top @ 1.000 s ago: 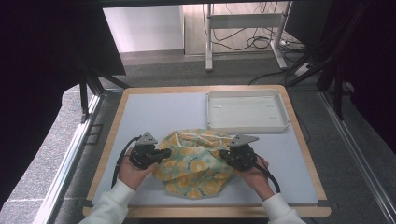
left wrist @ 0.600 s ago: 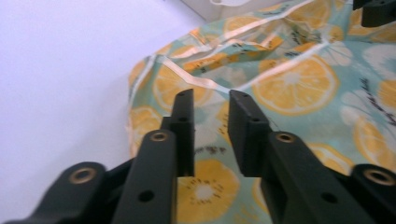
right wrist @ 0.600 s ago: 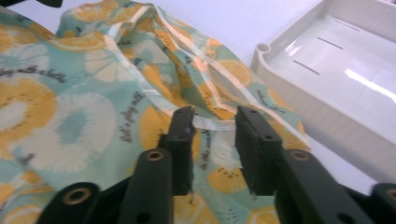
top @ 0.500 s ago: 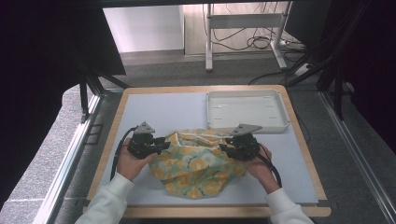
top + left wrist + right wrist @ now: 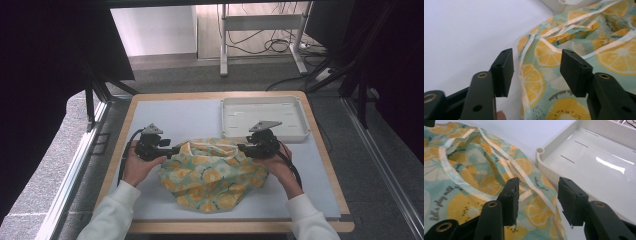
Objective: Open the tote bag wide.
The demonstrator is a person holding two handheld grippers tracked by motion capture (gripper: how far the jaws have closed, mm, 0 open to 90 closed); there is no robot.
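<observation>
The left hand-held gripper (image 5: 172,149) has its jaws spread, with a clear gap between the two black pads and nothing pinched. In the left gripper view its jaws (image 5: 536,71) straddle the left edge of the cloth (image 5: 579,65) — one pad over the bare tabletop (image 5: 469,32), the other over the fabric. The right hand-held gripper (image 5: 243,148) is spread as well, empty, and in the right gripper view its jaws (image 5: 537,195) hang over the cloth's right edge, above a pale hem strip that runs between the pads.

The cloth (image 5: 212,172) is a crumpled piece of fabric, pale green with a print of yellow citrus slices, lying in a loose heap on the near middle of the tabletop (image 5: 180,117) between the two grippers. The person's left hand (image 5: 137,167) and right hand (image 5: 280,167) hold the grippers from the near side, white sleeves showing at the near edge.

Beyond the right gripper, at the far right of the tabletop, sits a white tray (image 5: 263,118) — its near left corner lies just beside the cloth.
</observation>
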